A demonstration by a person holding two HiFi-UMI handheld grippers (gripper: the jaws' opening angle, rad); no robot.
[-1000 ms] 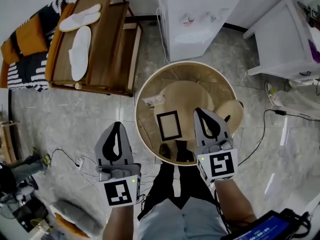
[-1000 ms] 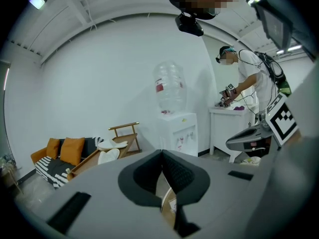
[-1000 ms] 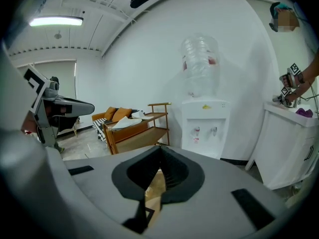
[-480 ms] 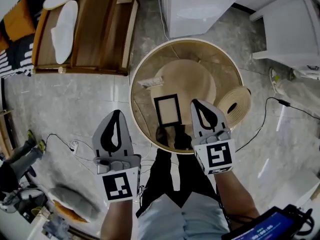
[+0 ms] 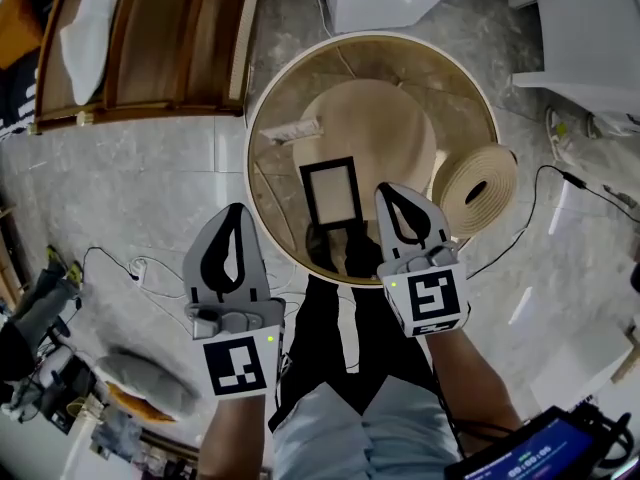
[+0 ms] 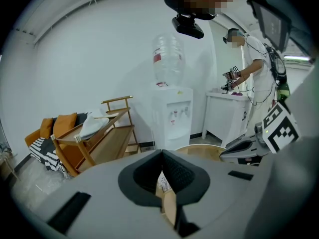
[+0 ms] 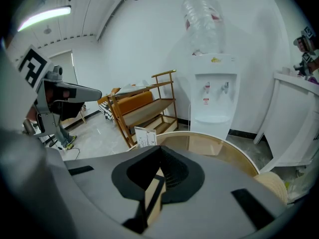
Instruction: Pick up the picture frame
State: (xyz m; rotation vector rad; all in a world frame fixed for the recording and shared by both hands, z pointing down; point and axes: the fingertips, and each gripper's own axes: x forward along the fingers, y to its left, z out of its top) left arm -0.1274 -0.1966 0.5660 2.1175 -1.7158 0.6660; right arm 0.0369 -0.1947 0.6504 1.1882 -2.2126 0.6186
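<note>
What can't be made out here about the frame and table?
- Black rectangular picture frame: in both gripper views it is hidden behind the shut jaws; the head view can't tell whether it lies flat or is propped.
- Small white printed card: print too small in any view.
- Round glass-topped wooden table: near rim, head view, covered by the right gripper.

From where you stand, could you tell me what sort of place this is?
Probably an indoor workroom furnished like a home: a water dispenser, a wooden rack and a round glass-topped table on a tiled floor.

Picture frame (image 5: 332,192): black rim, pale centre; upright rectangle lying flat at six o'clock on the round table (image 5: 250,168).
</note>
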